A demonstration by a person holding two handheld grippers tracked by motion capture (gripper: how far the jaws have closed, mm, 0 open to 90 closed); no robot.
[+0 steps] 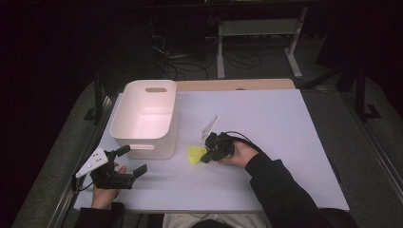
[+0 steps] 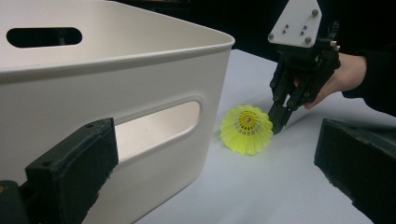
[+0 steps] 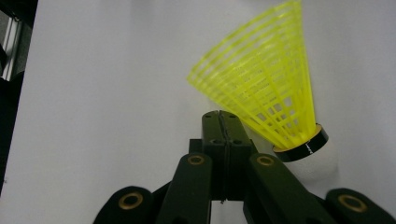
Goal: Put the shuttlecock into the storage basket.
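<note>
Working at picking up the one yellow shuttlecock [image 1: 195, 155] lying on its side on the white table [image 1: 285, 142], just beside the near right corner of the single white bin [image 1: 145, 119]. Pressing the right gripper [image 3: 219, 116] against the mesh skirt with jaws fully together and nothing between them, the black-banded cork end sitting just to one side. Possibly nudging rather than grasping, though hard telling from these angles. Resting the left gripper [image 1: 130, 159] low near the bin's front wall, jaws spread wide and empty, looking across toward the shuttlecock [image 2: 246, 129]. Judging the next move: parting the right jaws, straddling the skirt or cork, closing gently to avoid crushing the mesh, then lifting toward the bin. Counting: one shuttlecock, one bin, two grippers.
</note>
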